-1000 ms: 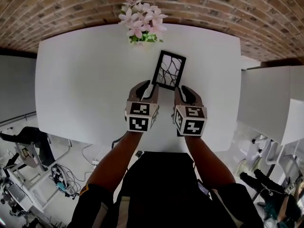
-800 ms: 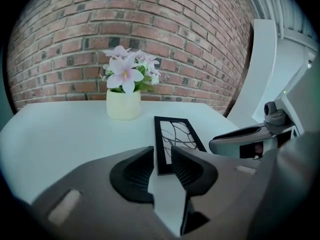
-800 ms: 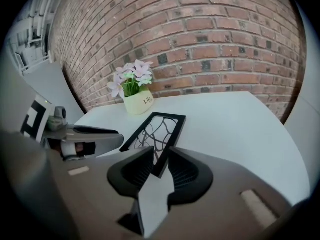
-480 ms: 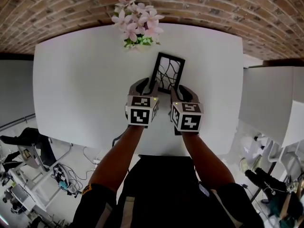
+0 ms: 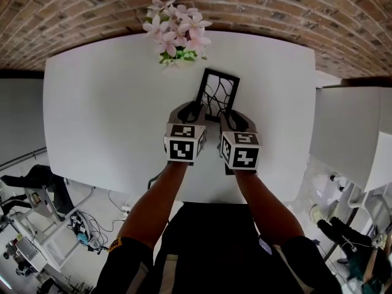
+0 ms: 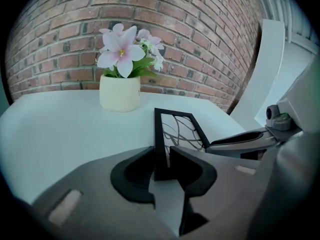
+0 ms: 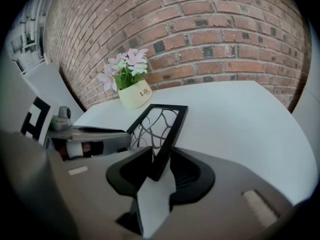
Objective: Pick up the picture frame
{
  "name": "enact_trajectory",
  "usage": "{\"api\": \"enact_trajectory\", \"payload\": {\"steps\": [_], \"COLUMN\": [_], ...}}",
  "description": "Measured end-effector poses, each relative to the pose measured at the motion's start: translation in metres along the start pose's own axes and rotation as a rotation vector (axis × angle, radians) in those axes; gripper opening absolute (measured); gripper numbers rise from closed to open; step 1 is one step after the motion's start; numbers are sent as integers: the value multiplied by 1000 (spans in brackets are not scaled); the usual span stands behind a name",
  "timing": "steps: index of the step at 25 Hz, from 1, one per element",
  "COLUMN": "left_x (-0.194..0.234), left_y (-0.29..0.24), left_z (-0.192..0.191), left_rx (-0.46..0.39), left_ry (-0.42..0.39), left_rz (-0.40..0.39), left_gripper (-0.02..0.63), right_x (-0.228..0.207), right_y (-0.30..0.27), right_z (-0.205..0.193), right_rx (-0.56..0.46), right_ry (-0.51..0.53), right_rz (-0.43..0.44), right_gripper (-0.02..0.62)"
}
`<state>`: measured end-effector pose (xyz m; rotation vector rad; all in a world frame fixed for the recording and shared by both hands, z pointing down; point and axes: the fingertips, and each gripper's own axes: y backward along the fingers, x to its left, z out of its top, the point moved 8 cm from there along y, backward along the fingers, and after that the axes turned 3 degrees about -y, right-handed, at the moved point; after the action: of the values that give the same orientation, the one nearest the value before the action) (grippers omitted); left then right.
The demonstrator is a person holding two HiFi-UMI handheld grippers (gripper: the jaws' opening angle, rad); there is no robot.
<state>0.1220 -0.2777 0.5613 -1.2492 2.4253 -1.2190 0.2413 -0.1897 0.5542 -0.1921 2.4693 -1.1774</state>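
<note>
On the desk (image 5: 110,103), the left gripper (image 6: 161,156) is closing astride the left edge of the picture frame (image 5: 218,93); the right gripper (image 7: 157,159) is opening astride its right edge.

Picture frame (image 5: 218,93) on table (image 5: 104,109), flower pot (image 6: 120,92) behind it, wall (image 5: 275,11) beyond the table
</note>
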Motion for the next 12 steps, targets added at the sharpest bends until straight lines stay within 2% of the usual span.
{"api": "enact_trajectory", "payload": {"steps": [12], "left_x": [-4], "left_y": [10], "left_z": [-5], "left_rx": [-31], "left_ry": [58], "left_rz": [-6], "left_gripper": [82], "right_x": [5], "right_y": [8], "right_z": [2], "right_rx": [-22], "right_ry": [19], "right_rz": [-36], "right_gripper": [89]}}
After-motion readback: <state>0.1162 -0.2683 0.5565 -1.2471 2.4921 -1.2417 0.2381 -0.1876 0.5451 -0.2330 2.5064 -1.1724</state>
